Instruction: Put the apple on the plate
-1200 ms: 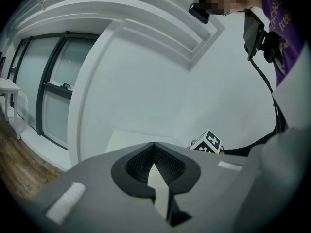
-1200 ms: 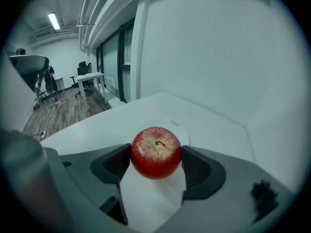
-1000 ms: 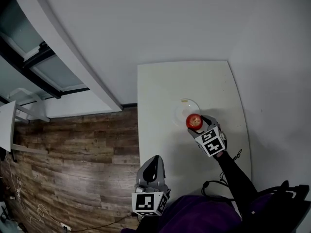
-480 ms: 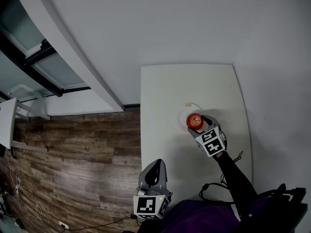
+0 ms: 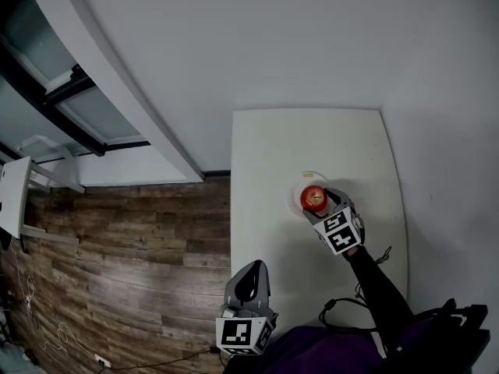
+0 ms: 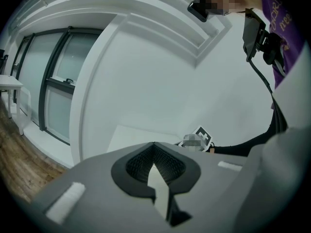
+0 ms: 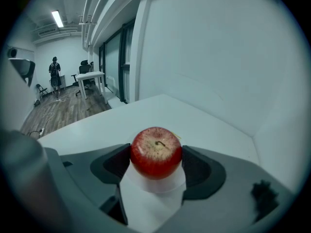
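Red round apple [image 7: 156, 152], stem up: judged firm, smooth-skinned, moderately heavy, liable to bruise and roll; best held across its widest girth. Located over small white round plate [image 5: 295, 187] on white rectangular table [image 5: 265, 150]; contact with plate unclear. Right gripper [image 7: 156, 165] clamped on its flanks. Left gripper [image 6: 154, 165] closed, empty, off the table.

The right tool [image 5: 316, 202] has carried the apple [image 5: 313, 197] over the plate [image 5: 295, 186]

Glossy, faintly speckled apple [image 7: 156, 152]; smooth white plate [image 5: 295, 189]; matt white surface [image 5: 265, 150]; grained brown wood floor [image 5: 117, 240].
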The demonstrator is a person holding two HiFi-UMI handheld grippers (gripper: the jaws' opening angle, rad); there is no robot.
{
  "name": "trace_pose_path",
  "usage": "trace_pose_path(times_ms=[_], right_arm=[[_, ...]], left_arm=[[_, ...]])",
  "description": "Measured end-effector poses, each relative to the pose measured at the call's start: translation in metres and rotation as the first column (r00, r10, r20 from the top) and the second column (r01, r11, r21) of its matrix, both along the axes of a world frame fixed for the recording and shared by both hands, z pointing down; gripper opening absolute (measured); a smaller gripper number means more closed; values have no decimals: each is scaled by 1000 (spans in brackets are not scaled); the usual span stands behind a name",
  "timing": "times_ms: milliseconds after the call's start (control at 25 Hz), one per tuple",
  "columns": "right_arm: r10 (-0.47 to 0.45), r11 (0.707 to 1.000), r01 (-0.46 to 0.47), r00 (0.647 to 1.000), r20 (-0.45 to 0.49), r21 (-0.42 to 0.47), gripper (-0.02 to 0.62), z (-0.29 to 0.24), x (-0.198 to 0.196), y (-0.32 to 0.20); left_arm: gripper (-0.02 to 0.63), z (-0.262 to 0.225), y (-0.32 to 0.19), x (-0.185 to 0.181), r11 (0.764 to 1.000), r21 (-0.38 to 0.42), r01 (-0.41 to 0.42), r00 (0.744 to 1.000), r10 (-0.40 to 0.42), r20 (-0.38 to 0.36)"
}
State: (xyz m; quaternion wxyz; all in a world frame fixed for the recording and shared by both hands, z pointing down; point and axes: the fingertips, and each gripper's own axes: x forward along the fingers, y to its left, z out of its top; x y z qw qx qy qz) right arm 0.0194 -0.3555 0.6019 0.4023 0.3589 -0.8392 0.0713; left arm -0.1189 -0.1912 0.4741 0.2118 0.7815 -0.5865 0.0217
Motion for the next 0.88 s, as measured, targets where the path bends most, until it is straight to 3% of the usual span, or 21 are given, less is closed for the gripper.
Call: trace_pose_path(times_ms=[880], right_arm=[[-3,1000,3,1000,26,18,334,3,-1,-1]], left_arm=[[6,1,1,4,1000,6,-1,1000,1,-23]])
